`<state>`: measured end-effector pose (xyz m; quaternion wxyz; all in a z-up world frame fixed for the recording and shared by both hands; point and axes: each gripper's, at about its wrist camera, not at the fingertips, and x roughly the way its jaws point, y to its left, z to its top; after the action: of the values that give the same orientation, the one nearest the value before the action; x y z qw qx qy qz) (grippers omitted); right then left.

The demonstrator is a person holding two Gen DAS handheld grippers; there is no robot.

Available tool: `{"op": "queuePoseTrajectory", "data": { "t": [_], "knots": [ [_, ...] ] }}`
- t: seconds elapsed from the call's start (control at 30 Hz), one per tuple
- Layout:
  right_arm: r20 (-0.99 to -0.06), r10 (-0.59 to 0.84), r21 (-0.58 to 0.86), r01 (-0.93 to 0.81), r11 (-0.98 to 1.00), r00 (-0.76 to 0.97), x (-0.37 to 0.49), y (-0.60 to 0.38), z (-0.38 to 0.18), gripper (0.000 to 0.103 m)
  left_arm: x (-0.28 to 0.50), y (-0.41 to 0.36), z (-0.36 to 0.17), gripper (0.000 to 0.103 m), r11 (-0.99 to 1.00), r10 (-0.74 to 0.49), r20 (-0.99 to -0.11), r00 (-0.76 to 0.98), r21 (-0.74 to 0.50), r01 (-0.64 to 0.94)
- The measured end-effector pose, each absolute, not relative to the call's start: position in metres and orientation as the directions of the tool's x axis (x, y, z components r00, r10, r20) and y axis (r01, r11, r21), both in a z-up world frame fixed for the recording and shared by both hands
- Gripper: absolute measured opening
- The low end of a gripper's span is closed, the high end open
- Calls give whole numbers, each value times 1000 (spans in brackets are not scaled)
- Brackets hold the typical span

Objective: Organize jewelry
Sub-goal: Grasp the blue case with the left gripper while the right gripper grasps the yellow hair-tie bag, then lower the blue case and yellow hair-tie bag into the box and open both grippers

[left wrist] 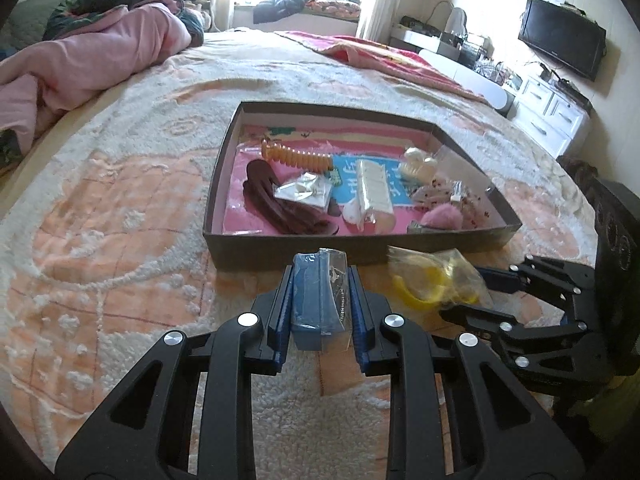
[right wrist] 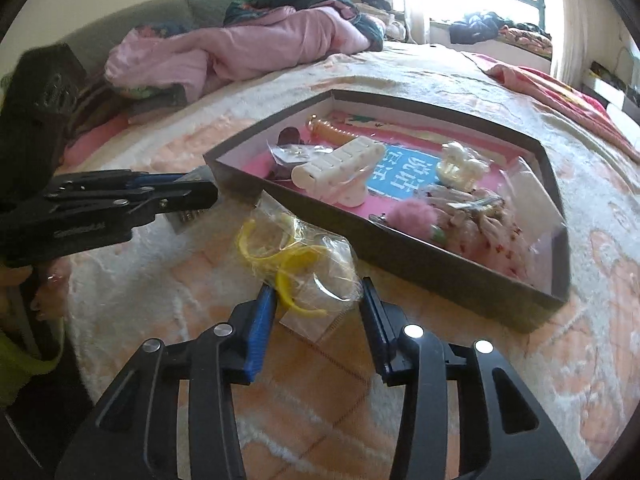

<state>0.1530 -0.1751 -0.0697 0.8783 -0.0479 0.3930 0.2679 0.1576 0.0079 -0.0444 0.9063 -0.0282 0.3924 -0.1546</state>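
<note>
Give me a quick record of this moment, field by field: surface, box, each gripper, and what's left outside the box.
surface: cream and peach plush blanket on a bed
box: shallow dark cardboard tray, holding hair clips and bagged accessories
left gripper: shut on a blue item in clear wrap, just short of the tray
right gripper: open, fingers either side of a clear bag of yellow rings
outside box: the bag of yellow rings, lying on the blanket

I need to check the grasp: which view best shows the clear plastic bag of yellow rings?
The right wrist view: the clear plastic bag of yellow rings lies whole on the bedspread between the open right gripper. The left wrist view shows the bag from the side, partly hidden behind the right gripper's fingers.
</note>
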Motion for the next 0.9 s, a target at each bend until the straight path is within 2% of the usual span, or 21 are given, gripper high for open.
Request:
{"op": "queuePoseTrajectory", "data": {
  "t": [0.17,0.43,0.9],
  "knots": [
    [-686,429,150,-463,874,588,143,-197,-55,40,158,2,-34,18,947,-313,-681,662,-170,272],
    [-661,349,102,-381,919,664,151,-227,-40,40,170,-18,-22,18,940,-330,-661,673,-165,299],
    [-640,254,91,-257,962,725,181,-261,-41,40,224,-38,-19,18,950,-299,-644,704,-130,284]
  ]
}}
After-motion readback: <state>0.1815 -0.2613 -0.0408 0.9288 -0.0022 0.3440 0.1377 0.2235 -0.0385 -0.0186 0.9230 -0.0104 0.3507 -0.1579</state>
